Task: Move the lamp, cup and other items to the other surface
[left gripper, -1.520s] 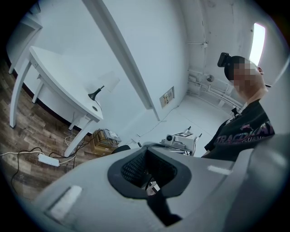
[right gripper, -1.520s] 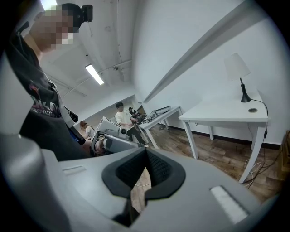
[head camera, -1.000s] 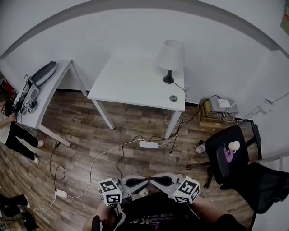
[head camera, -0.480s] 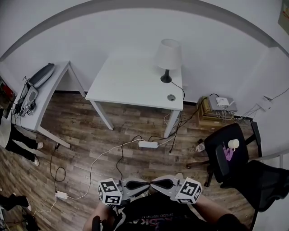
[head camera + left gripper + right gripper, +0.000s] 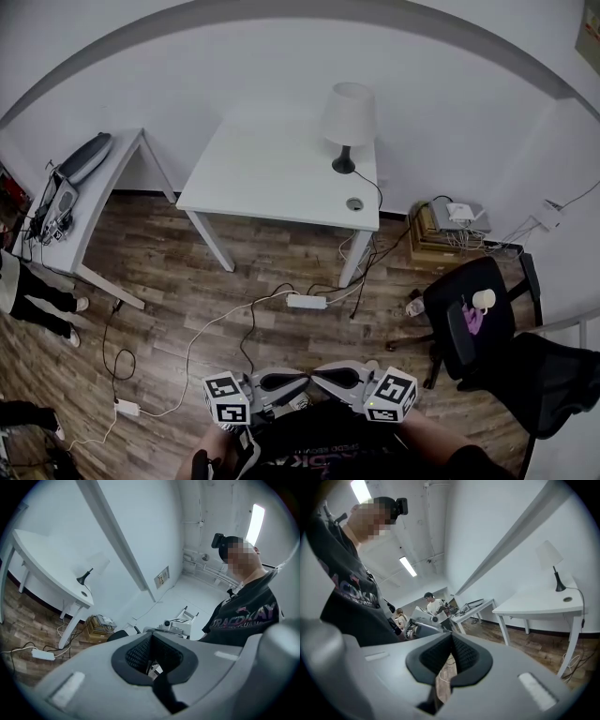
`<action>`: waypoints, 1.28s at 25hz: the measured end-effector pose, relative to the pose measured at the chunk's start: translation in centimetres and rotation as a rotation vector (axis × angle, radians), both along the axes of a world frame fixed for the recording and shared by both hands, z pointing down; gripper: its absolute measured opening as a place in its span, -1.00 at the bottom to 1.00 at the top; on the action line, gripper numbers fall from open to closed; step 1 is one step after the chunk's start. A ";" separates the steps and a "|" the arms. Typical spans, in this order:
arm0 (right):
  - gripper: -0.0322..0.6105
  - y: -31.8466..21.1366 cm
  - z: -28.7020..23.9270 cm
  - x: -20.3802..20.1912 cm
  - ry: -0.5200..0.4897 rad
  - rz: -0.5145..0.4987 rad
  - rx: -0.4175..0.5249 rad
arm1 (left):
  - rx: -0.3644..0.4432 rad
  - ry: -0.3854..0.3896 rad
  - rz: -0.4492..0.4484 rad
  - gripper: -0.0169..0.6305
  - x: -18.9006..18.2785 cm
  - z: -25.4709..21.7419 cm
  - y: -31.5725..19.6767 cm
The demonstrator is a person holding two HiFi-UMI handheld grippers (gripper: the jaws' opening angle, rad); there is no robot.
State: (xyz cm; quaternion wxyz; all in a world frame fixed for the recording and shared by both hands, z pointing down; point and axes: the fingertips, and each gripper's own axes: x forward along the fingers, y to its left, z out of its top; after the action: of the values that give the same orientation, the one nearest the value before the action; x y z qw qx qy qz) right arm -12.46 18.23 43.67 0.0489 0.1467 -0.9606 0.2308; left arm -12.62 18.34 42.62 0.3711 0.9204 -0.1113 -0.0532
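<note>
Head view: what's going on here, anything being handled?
Nothing is being handled yet. A person holds the left gripper and the right gripper close to the body, tips facing each other. Both have their jaws shut with nothing between them. The white-shaded lamp on a black stem stands untouched on the white rectangular table, across the brown wood floor.

Even, soft indoor light, ceiling tubes (image 5: pixel 408 566) glaring, heavy fisheye warp w/ dark vignette at edges
</note>
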 end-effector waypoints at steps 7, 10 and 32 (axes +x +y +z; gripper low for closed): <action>-0.90 -3.4 -1.2 1.2 -0.021 0.167 0.019 | -0.007 -0.022 -0.247 -0.97 -4.1 0.7 -3.5; -0.89 -4.8 -1.4 2.1 -0.022 0.238 0.018 | 0.009 -0.068 -0.355 -0.97 -6.1 1.1 -4.9; -0.58 -27.7 0.6 10.1 0.085 0.442 0.092 | -0.052 -0.173 -0.583 -0.97 -8.1 2.6 -16.0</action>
State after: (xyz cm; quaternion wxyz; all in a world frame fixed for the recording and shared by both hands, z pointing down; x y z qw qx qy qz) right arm -2.41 -9.43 44.28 0.0308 0.3650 -0.9118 0.1857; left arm -20.75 2.38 45.24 0.3529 0.8408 -0.4034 -0.0759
